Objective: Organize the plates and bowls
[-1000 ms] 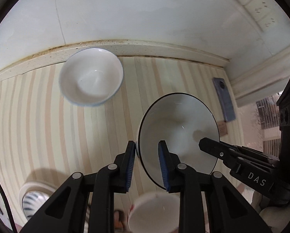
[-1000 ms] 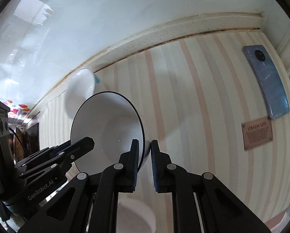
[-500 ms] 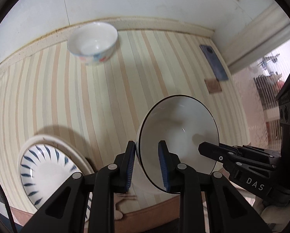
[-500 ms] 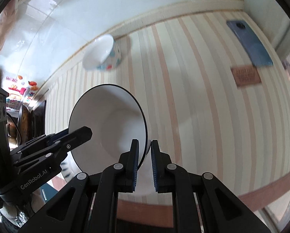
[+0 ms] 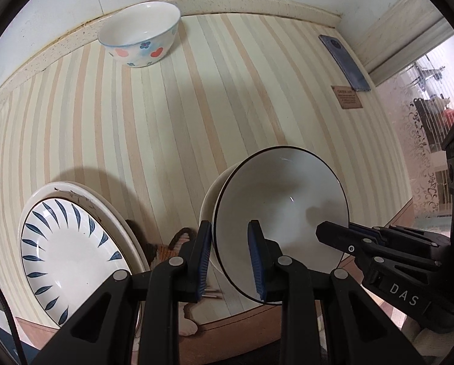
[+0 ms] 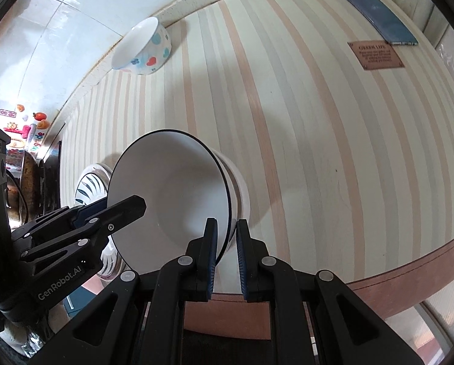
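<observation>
- A home kitchen or dining corner.
- A striped cloth covers the table [image 5: 172, 127], which stands against a tiled white wall [image 6: 84, 15].
- Household crockery is there: a flower-painted bowl [image 5: 140, 38] and a leaf-patterned plate [image 5: 66, 249].
- Colourful magnets [image 6: 29, 124] and a phone [image 6: 376, 15] suggest a lived-in place.
</observation>
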Motion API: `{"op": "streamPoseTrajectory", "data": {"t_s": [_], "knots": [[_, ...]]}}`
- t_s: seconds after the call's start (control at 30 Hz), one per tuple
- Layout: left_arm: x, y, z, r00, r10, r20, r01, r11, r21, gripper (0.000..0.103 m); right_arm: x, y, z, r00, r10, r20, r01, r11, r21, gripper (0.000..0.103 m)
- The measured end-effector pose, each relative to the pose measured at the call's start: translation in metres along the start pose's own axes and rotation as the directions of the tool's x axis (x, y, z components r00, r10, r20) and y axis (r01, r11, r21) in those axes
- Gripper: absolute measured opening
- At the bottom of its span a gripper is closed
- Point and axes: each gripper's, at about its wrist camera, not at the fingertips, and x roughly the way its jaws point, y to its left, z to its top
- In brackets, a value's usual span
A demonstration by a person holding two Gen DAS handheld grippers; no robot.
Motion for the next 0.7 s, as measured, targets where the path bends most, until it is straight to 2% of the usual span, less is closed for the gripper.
{"op": "streamPoseTrajectory", "data": {"t_s": [0.43, 0.7], "knots": [[0.013, 0.004, -0.001, 0.999, 0.029, -0.015, -0.029, 1.0, -0.009, 0.022, 0.01, 0.006, 0.006, 1.0, -0.023, -0.019, 0.023, 0.999, -0.023, 0.015], [0.001, 0.013, 0.0, 1.0, -0.002, -0.013, 0.001, 0.999, -0.042, 0.022, -0.003, 0.003, 0.007, 1.0, 0.011, -0.023, -0.011, 1.0, -0.011, 0.016]]}}
